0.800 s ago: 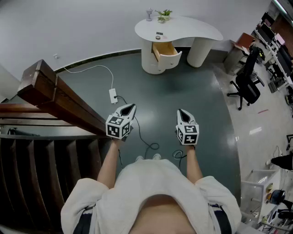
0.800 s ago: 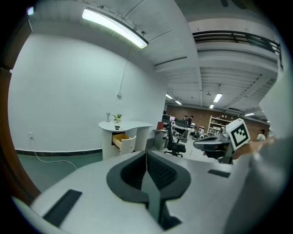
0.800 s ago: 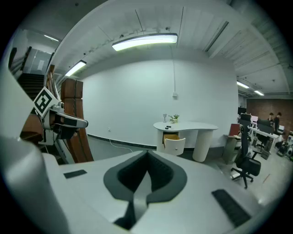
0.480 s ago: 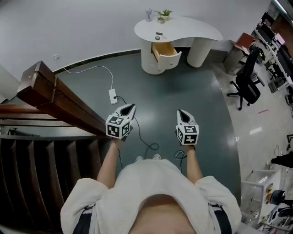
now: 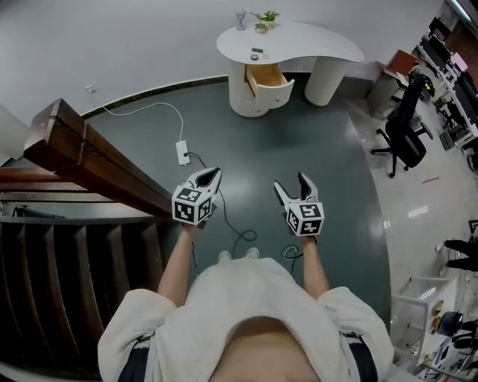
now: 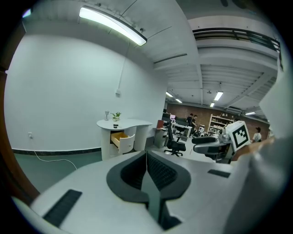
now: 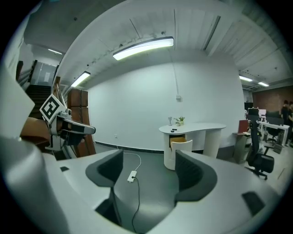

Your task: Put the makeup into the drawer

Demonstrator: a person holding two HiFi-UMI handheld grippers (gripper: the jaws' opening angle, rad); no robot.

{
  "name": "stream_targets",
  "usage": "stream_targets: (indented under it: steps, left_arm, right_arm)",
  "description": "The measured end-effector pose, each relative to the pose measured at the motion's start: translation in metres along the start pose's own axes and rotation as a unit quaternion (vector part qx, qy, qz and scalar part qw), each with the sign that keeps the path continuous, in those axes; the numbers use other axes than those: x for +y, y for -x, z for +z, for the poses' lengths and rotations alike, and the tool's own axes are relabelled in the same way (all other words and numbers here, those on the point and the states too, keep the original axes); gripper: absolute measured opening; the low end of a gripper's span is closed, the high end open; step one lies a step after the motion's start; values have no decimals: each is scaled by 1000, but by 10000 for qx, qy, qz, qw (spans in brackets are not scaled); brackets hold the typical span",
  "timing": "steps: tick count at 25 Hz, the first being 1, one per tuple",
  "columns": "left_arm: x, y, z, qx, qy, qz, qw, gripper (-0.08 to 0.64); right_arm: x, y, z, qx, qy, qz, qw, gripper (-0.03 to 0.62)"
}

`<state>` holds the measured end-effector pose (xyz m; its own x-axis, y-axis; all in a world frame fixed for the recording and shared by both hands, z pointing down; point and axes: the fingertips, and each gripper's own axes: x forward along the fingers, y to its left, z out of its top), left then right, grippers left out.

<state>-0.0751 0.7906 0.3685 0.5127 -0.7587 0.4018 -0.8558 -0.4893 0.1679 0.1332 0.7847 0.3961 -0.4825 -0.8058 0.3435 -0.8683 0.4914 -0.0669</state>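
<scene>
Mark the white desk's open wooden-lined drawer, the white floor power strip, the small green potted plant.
Open wooden-lined drawer [image 5: 267,75]: head view, on its wooden interior.
White power strip [image 5: 182,153]: head view, middle of its body.
Small green potted plant [image 5: 263,19]: head view, on its leaves.

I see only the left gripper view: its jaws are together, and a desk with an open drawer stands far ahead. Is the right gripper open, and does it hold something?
Observer: The right gripper is open and holds nothing. Only floor shows between its jaws.
Operator: Does something lie on the way to the desk?
Observer: Yes, a white power strip on the floor, a little left of the straight way.
Operator: What is the brown edge at my left?
Observer: A wooden stair rail, running close beside the left gripper.
</scene>
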Motion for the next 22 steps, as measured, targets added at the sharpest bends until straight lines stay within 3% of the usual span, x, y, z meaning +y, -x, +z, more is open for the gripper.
stream_targets:
  steps: [12, 22]
  left_arm:
    - [-27, -23, -27, 176, 218, 153, 9995, 14]
    - [11, -90, -8, 271, 256, 78, 9993, 14]
  right_arm:
    - [-33, 0, -24, 196, 112, 98, 9997, 324]
    - [-73, -64, -17, 324, 64, 38, 9994, 313]
